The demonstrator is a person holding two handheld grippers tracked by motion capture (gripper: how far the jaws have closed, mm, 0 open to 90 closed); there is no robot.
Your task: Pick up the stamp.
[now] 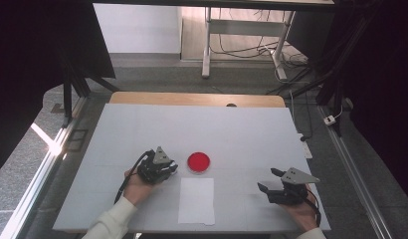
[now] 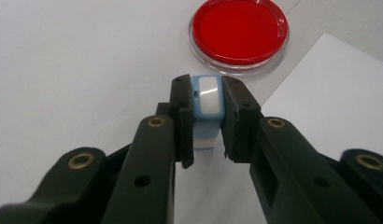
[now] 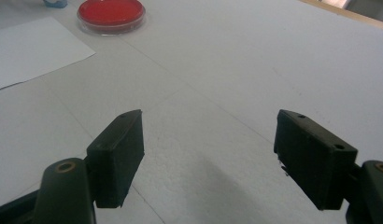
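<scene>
My left gripper (image 1: 170,168) (image 2: 207,85) rests on the white table left of centre, shut on a small light-blue block with a white face (image 2: 208,103). The pads press on both of its sides. Just beyond it stands a round clear dish with a red filling (image 1: 198,162) (image 2: 239,30) (image 3: 111,12). A white paper sheet (image 1: 196,200) (image 2: 334,93) (image 3: 31,49) lies in front of the dish. At the near right, my right gripper (image 1: 268,179) (image 3: 209,126) stands open just over the table surface, with nothing between its jaws.
The white table top (image 1: 232,129) ends in a wooden strip (image 1: 192,98) at the far side. Beyond it are grey floor, a metal desk frame (image 1: 207,45) and loose cables (image 1: 252,50). Dark curtains hang at both sides.
</scene>
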